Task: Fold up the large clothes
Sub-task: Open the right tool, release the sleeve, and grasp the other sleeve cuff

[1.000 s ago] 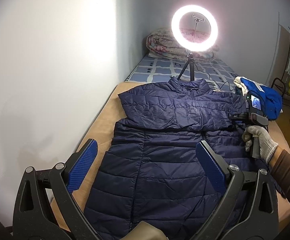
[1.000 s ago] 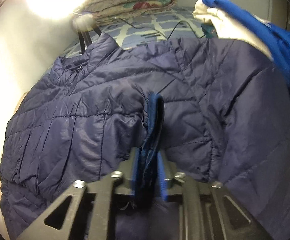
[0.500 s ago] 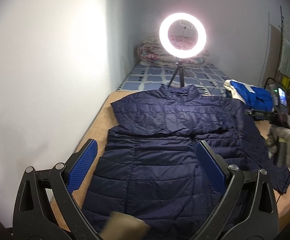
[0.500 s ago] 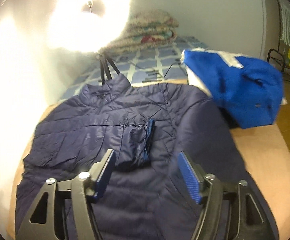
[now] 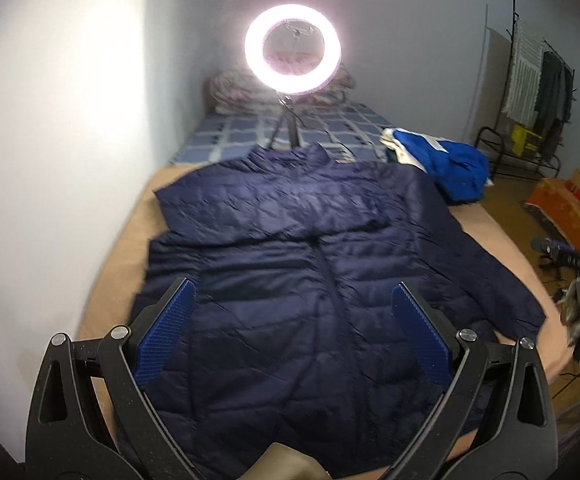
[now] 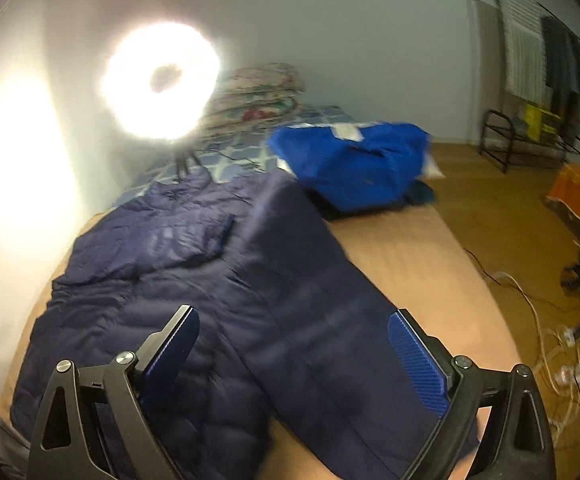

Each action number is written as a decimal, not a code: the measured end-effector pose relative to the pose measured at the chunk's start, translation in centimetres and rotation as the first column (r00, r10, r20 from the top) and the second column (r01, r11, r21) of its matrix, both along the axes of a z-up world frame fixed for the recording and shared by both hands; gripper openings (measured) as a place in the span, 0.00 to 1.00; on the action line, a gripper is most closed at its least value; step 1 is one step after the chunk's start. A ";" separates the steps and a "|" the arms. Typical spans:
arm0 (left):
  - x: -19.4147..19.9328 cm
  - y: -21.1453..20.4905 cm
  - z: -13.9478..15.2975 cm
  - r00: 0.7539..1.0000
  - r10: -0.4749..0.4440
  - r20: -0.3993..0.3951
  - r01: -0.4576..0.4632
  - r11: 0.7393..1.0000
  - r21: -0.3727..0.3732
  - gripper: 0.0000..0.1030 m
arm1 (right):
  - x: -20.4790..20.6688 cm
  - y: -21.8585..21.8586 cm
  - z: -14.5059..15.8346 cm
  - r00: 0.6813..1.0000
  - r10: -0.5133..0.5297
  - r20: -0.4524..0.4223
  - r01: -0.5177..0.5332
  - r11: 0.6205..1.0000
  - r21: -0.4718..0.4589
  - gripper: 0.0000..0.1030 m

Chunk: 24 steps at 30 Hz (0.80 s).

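Lying flat across frame centre on the tan bed (image 5: pixel 118 256), navy puffer jacket (image 5: pixel 290 280) w/ one sleeve folded over chest. Left gripper (image 5: pixel 291 332) & right gripper (image 6: pixel 293 352) both spread wide, holding nothing. Blue garment (image 6: pixel 353 160) upper right; ring light (image 5: pixel 292 49) top centre.
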State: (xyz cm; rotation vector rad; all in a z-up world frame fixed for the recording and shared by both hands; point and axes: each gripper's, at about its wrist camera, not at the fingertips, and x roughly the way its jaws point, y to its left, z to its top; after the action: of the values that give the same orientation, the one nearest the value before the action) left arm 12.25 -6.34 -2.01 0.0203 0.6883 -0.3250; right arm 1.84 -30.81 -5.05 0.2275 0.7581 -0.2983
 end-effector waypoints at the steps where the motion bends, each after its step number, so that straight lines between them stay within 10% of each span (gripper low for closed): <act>1: -0.1 -0.2 -0.1 1.000 -0.003 -0.008 0.003 1.000 -0.004 0.98 | -1.4 -0.8 -0.3 1.000 -0.023 -0.008 0.023 1.000 0.005 0.94; 15: -1.0 -2.8 0.5 0.999 -0.052 -0.005 0.052 0.999 -0.012 0.98 | -11.0 -8.9 -7.1 0.944 -0.261 -0.202 0.293 0.944 0.152 0.77; 24: -0.8 -3.0 0.0 0.999 -0.050 -0.011 0.050 0.999 0.008 0.98 | -14.5 -12.4 -12.0 0.903 -0.348 -0.250 0.427 0.786 0.447 0.51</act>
State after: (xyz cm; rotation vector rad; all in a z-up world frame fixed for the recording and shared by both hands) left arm 11.42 -9.32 -2.00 0.0439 0.7005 -0.3702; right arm -12.66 -43.21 -17.06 0.8674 0.9343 -0.5179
